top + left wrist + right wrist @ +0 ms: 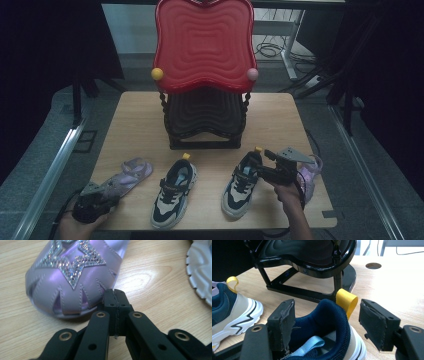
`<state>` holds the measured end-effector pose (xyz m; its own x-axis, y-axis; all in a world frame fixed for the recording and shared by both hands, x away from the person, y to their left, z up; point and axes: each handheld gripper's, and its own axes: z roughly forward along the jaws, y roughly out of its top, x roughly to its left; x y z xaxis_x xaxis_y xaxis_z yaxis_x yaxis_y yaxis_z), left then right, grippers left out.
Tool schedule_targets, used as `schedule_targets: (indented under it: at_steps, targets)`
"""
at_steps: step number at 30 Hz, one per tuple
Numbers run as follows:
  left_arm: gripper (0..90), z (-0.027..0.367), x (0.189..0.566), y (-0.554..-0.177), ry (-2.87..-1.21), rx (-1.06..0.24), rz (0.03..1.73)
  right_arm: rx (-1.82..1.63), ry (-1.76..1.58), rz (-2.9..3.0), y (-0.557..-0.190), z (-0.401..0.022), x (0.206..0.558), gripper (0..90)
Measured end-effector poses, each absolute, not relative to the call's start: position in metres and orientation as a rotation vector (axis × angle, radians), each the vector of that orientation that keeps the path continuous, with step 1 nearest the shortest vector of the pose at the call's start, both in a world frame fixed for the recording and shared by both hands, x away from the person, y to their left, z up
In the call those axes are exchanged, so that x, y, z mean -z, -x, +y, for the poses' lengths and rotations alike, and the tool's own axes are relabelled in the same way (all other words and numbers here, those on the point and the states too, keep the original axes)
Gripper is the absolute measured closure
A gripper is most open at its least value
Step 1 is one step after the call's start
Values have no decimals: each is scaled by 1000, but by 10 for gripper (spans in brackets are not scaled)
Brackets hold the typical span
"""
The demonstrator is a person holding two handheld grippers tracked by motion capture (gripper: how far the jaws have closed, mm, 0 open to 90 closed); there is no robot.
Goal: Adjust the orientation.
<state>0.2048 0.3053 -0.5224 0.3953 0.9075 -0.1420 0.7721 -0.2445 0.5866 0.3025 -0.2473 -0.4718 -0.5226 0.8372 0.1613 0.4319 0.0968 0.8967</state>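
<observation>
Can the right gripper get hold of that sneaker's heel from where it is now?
Probably yes. The right gripper stands open with its jaws on either side of the sneaker's navy heel collar, apart from it, and nothing lies between them. The yellow pull loop sits just beyond.

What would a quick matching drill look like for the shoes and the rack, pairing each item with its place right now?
Items:
1. purple sandal
2. right-hand sneaker
3. left-hand sneaker
4. red tray

Places:
A. top of the black rack
B. heel between the open fingers of the right gripper
C. at the tip of the shut left gripper
D. on the table between the other two shoes, ungripped

Pairs: 1-C, 2-B, 3-D, 4-A
</observation>
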Motion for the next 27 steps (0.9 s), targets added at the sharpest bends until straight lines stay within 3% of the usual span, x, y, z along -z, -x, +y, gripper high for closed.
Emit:
schedule_targets:
  at_steps: [27]
  targets:
    - [900,328,522,-216,-2032,-329,1509,-1388,-1262,2032,-299,-244,469,313]
